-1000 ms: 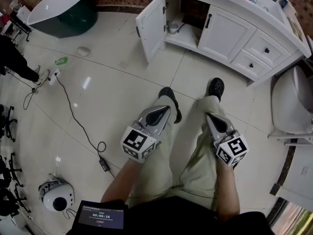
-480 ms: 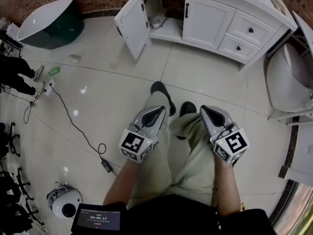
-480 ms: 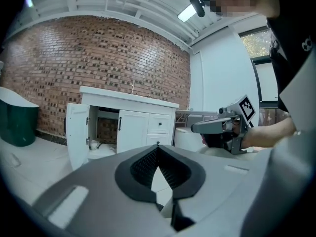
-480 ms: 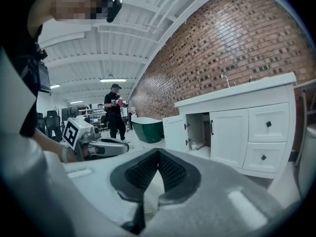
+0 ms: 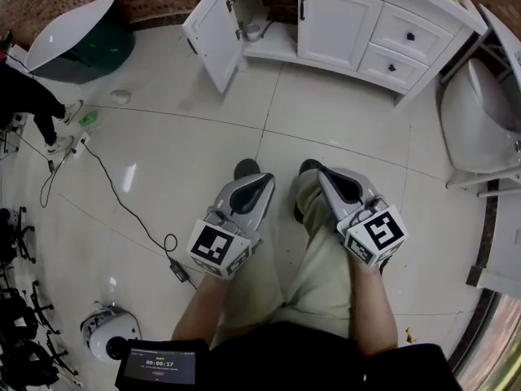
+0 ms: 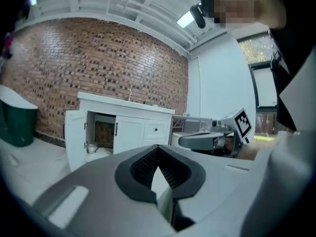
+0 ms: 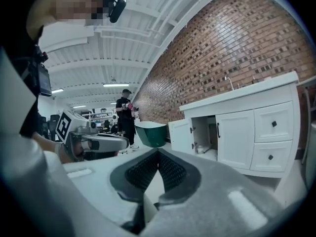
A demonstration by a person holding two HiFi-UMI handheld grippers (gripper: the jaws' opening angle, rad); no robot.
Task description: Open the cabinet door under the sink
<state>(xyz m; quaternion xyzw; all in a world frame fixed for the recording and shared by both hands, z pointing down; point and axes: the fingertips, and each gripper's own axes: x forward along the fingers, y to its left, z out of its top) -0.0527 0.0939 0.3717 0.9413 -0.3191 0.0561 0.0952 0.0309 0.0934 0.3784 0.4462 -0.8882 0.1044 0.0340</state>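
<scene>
Task item: cabinet door [image 5: 210, 29] under sink stands swung wide open at left end of white vanity [image 5: 350, 19], hinged side toward dark opening. left claw [image 5: 259, 182] clenched, nothing between jaws. right claw [image 5: 330, 176] clenched, likewise empty. Both claws over person's legs, well apart from vanity, above tiled floor [image 5: 342, 137].

Type: open hall used as a lab or test area, with a mock bathroom corner.

Evidence:
- A white vanity [image 5: 358, 15] stands against a bare brick wall [image 6: 98, 58] on a tiled floor [image 5: 326, 137].
- An unplumbed bathtub [image 5: 69, 23] stands near it.
- A cable [image 5: 122, 194] trails across the floor.
- The beamed ceiling [image 7: 123, 48] carries strip lights.
- Desks [image 7: 101, 116] with equipment fill the far end.
</scene>
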